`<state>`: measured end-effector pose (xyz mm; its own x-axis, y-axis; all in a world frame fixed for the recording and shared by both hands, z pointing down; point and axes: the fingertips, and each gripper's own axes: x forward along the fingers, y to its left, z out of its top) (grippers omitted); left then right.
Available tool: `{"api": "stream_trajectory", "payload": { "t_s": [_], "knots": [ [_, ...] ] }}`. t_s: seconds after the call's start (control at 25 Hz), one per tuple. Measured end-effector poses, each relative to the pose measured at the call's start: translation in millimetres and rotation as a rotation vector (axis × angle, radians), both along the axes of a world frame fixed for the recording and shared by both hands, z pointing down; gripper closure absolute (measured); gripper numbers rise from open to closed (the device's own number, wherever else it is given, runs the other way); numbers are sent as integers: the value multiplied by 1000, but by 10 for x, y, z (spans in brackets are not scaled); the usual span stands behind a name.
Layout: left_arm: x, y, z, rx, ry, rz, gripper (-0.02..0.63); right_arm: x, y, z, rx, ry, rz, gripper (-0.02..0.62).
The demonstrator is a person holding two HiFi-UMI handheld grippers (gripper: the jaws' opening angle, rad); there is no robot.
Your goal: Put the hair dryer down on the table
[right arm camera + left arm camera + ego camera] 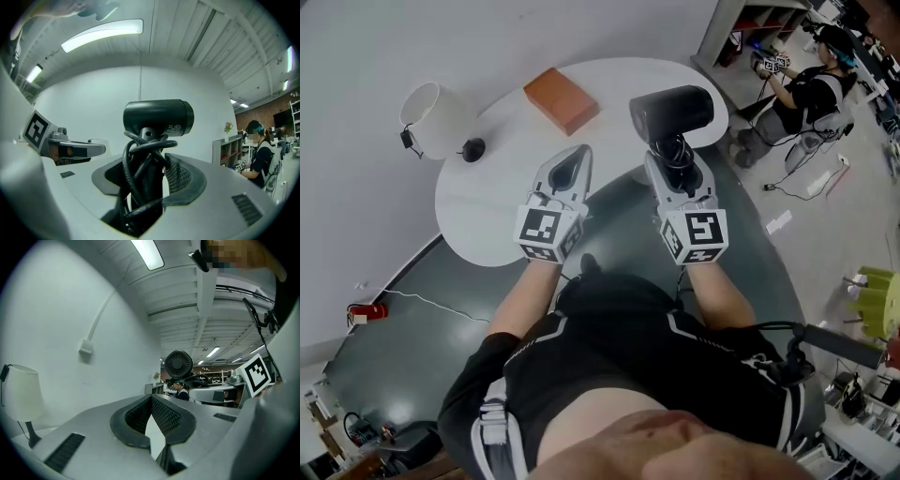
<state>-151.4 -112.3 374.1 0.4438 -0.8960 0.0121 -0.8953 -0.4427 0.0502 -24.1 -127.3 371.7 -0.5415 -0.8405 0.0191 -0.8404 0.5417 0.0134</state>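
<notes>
While the person's black-shirted torso fills the six o'clock end of the head view, both forearms reach toward twelve with a gripper in each hand. The left gripper is the nearer of the two to the bare tabletop, but it carries nothing: its own view shows the ribbed pads meeting at the tip with no object between them. The right gripper has the load. Its jaws are clamped on the handle of the black hair dryer, with the black cord looped round the handle and pinched in along with it.

From those fingers the dryer lies straight out at twelve o'clock. The handle runs along the jaws' own line, and the barrel sits crosswise at the far end, roughly nine to three. It looks to be held in the air over the three o'clock lobe of the white table, not resting on it, so the put-down is not yet done. By my reading, the move ahead is downward, since open tabletop already lies beneath and toward nine.

Farther off, at about ten o'clock from the dryer, an orange-brown box lies on the table, and a white lamp stands beyond it near the wall.
</notes>
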Motion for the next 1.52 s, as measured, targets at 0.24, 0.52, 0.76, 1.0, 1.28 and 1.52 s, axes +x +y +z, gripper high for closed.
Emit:
{"api": "stream_trajectory", "payload": {
  "t_s": [0.24,0.52,0.76,1.0,1.28,1.52],
  "knots": [
    [-176,-219,5,7,3,71,574,-139,-197,68,-46,-43,78,365],
    [-349,-426,53,13,0,136,574,-235,-458,197,-99,-67,179,365],
    [-325,-648,98,12,-2,160,574,-244,-719,368,-153,-74,224,365],
    [-188,-902,199,-8,-56,173,574,-163,-1128,499,-189,-101,245,365],
    [-39,-1467,317,-45,-72,136,574,51,-1769,713,-248,-123,282,365],
    [187,-1929,484,-89,-70,143,574,249,-2330,993,-297,-119,296,365]
  ]
}}
